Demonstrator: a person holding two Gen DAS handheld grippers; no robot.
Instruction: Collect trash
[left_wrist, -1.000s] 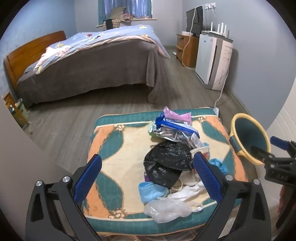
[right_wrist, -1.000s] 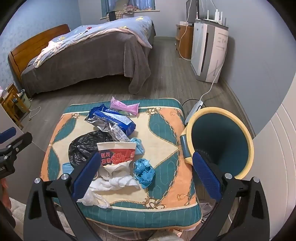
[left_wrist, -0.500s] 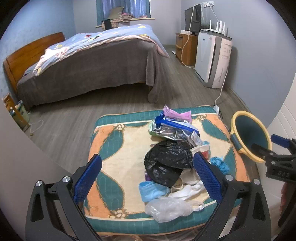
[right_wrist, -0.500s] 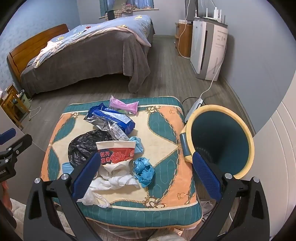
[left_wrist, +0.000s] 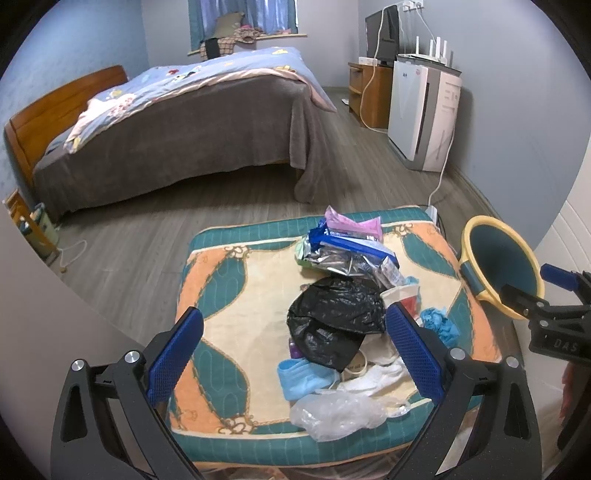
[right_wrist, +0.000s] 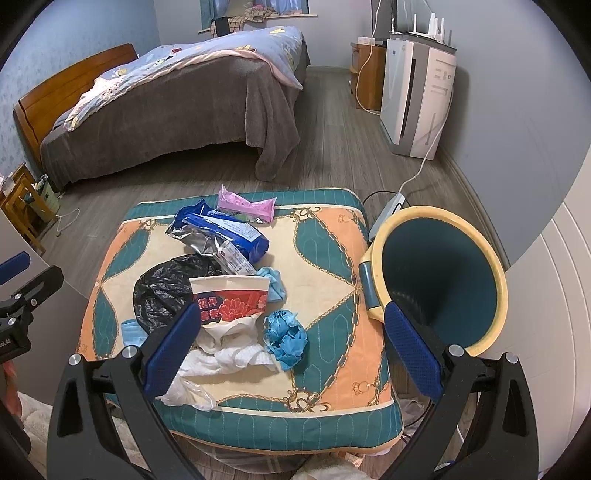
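Teal-and-orange quilted cushion (right_wrist: 325, 258) carries the trash: a black plastic bag (left_wrist: 334, 314), a red-printed paper cup (right_wrist: 231, 301), a crumpled blue glove (right_wrist: 285, 338), white tissues (right_wrist: 232, 356) and a blue snack wrapper (right_wrist: 225, 230). Both the left claw (left_wrist: 293, 354) and right claw (right_wrist: 291, 350) hover spread wide, holding nothing. A yellow-rimmed teal bin (right_wrist: 439, 277) stands just beside the cushion.

You see a cushion (right_wrist: 332, 266) patterned in teal, orange and cream, a black bag (right_wrist: 162, 284), a crumpled blue glove (right_wrist: 286, 338), a pink wrapper (right_wrist: 245, 203), a white cup (right_wrist: 231, 301) printed red and navy, and a bin (right_wrist: 439, 280) teal inside, yellow-rimmed.
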